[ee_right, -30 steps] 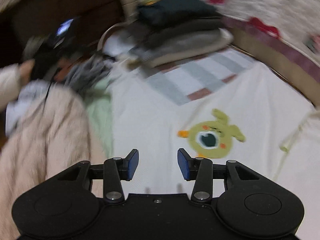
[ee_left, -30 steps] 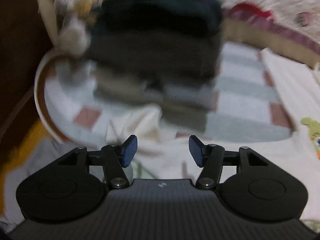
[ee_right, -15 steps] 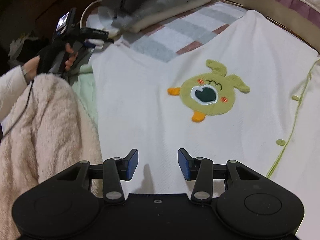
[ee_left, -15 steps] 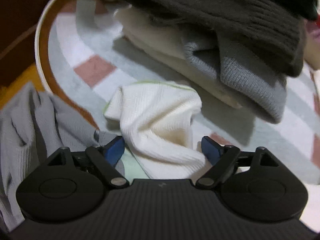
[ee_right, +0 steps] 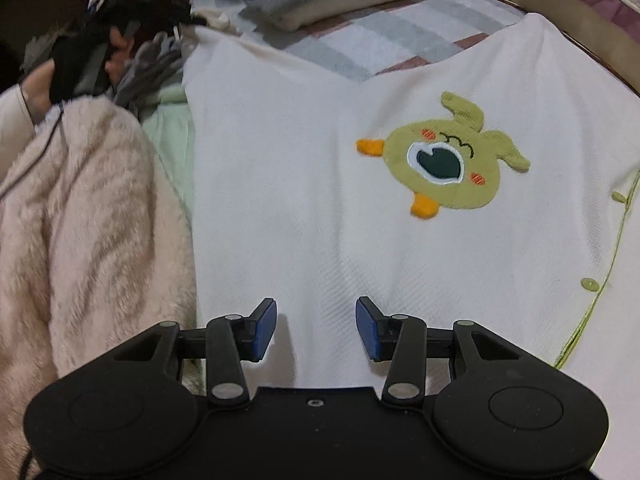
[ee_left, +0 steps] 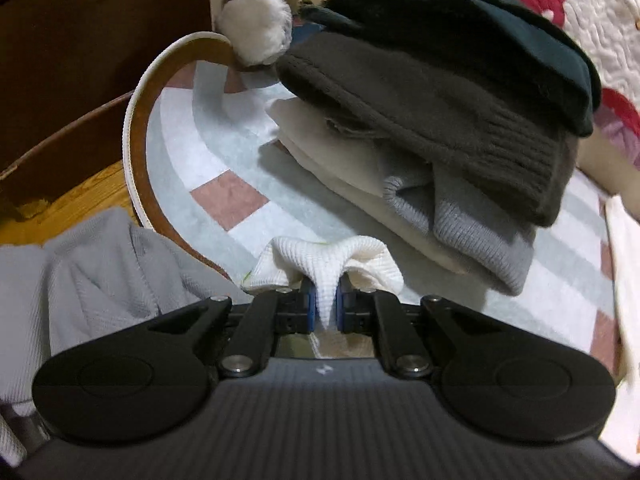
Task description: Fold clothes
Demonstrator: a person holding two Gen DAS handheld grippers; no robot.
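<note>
A white knit garment (ee_right: 300, 184) with a green creature patch (ee_right: 444, 160) and green buttons lies spread flat on the checked mat. Its far left corner is bunched up (ee_left: 328, 260), and my left gripper (ee_left: 325, 304) is closing on that bunch, its blue pads pressing a fold of the white fabric between them. In the right wrist view, the person's hand (ee_right: 38, 84) holds that gripper at the top left. Low over the garment's near part, my right gripper (ee_right: 316, 328) stands open with nothing between its fingers.
A stack of folded clothes (ee_left: 440, 120), dark on top and grey and cream below, sits just behind the held corner. A crumpled grey garment (ee_left: 80, 272) lies left of it over the mat's curved brown rim (ee_left: 140, 120). A fluffy beige sleeve (ee_right: 80, 220) fills the left.
The left gripper's jaws, wide apart around the white bunch half a second ago, have closed on it. The right gripper has sunk closer to the garment and stayed open.
</note>
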